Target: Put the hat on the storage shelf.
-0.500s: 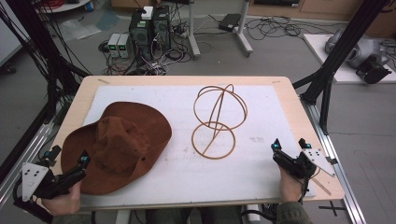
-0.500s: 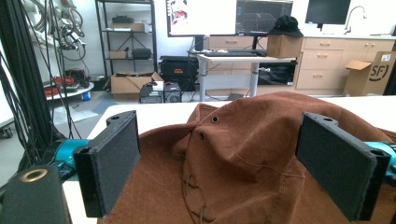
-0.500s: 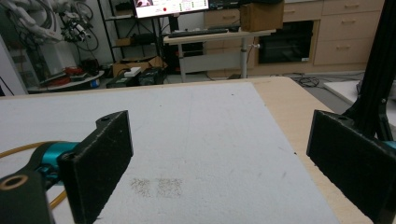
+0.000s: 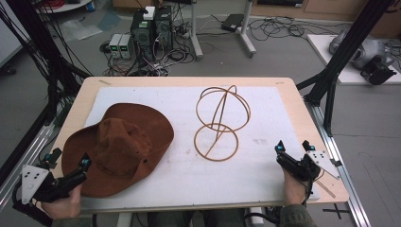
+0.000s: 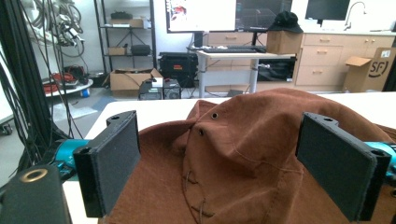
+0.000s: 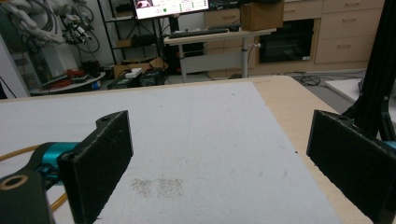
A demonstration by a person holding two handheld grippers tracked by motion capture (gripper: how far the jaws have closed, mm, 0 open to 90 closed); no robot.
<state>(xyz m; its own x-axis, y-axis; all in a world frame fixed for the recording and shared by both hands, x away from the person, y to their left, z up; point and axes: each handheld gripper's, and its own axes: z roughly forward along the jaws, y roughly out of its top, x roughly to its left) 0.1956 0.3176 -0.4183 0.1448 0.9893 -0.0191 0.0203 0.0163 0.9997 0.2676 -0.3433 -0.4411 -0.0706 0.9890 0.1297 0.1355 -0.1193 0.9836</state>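
Cabled grey floor [image 4: 283, 52], wooden cabinets [image 5: 322, 60]

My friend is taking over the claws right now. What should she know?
Left claw: open, at the near brim of the hat, jaws either side of it, not gripping.
Right claw: open, holding nothing, near the right front of the white mat.
Hat lies on the mat's left side. The wire stand sits upright mid-mat, apart from the hat.
Done: nothing picked up yet.
Left, probably: grip the hat and put it on the stand.
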